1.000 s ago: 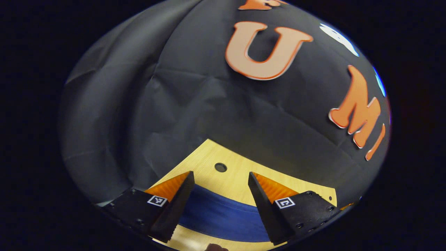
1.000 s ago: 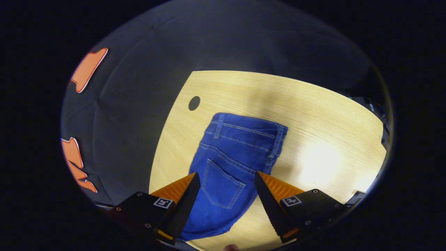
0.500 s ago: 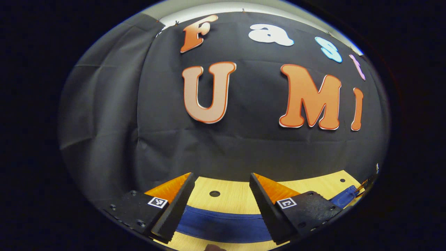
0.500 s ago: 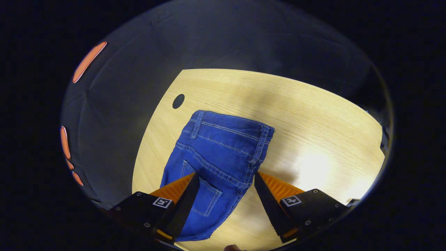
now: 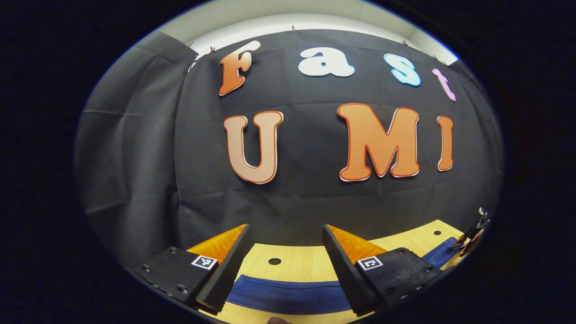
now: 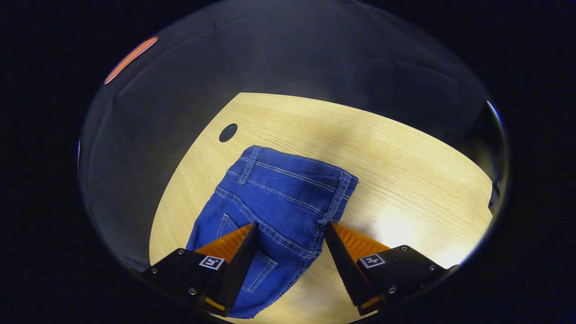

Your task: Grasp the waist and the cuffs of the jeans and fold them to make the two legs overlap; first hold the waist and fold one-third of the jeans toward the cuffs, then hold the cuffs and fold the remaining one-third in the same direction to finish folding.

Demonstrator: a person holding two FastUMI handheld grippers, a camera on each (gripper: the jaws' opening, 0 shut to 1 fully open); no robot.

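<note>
Blue jeans (image 6: 279, 202) lie flat on the wooden table (image 6: 405, 153) in the right gripper view, waistband at the far end and a back pocket near my fingers. My right gripper (image 6: 290, 231) hovers open above the seat of the jeans, with the cloth showing between its fingers. In the left gripper view a blue strip of the jeans (image 5: 288, 294) runs across the table (image 5: 297, 265) below my left gripper (image 5: 284, 234), which is open and holds nothing. The other gripper (image 5: 472, 231) shows small at the far right edge of that view, beside more blue denim.
A round cable hole (image 6: 228, 132) sits in the table just beyond the waistband, and the left gripper view shows a cable hole (image 5: 274, 261) too. The black cloth wall (image 5: 306, 198) rises right behind the table's far edge. Bare wood spreads to the right of the jeans (image 6: 427, 193).
The left gripper's view has tilted up and turned, so more wall and less table show. The right gripper has shifted over the jeans toward the waistband. Both stay open.
</note>
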